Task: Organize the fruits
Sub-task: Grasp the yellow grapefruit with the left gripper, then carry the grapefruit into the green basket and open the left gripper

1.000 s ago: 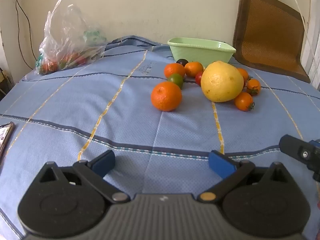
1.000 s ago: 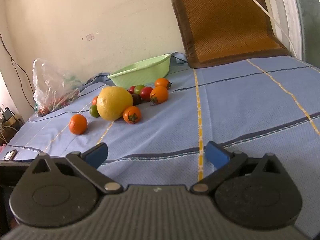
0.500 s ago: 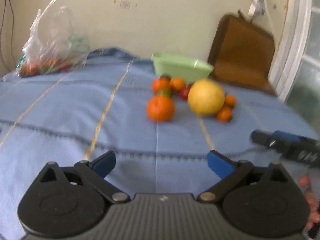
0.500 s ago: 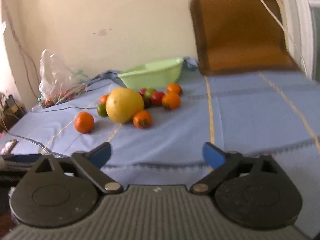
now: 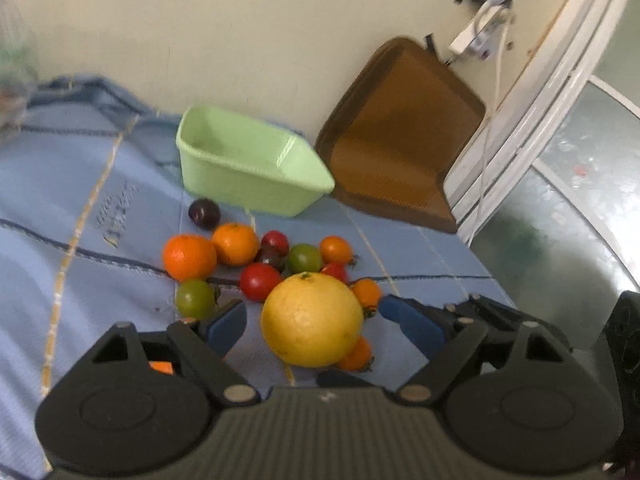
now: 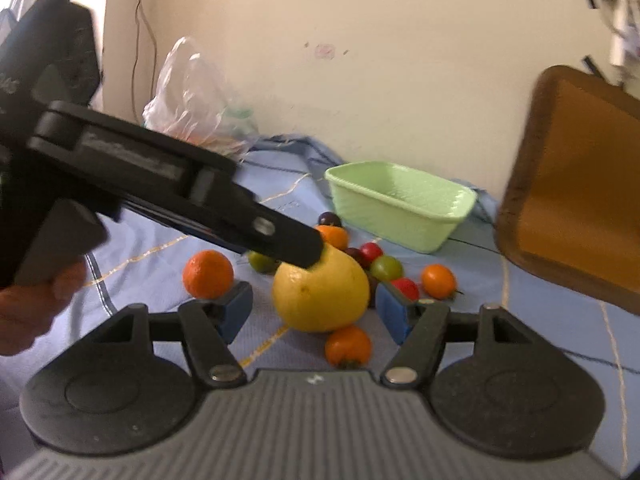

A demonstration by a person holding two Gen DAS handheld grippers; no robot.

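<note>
Plastic bag [image 6: 192,92] sharp only from right wrist; left blurs it.

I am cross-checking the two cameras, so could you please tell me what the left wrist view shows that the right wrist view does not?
Only the left wrist view shows the window frame and the white power strip on the wall. Only the right wrist view shows the plastic bag sharply, the person's left hand and the left tool's body from the side. Both share the big yellow citrus between open blue pads, the green basin, the small fruits and the brown mat.
</note>
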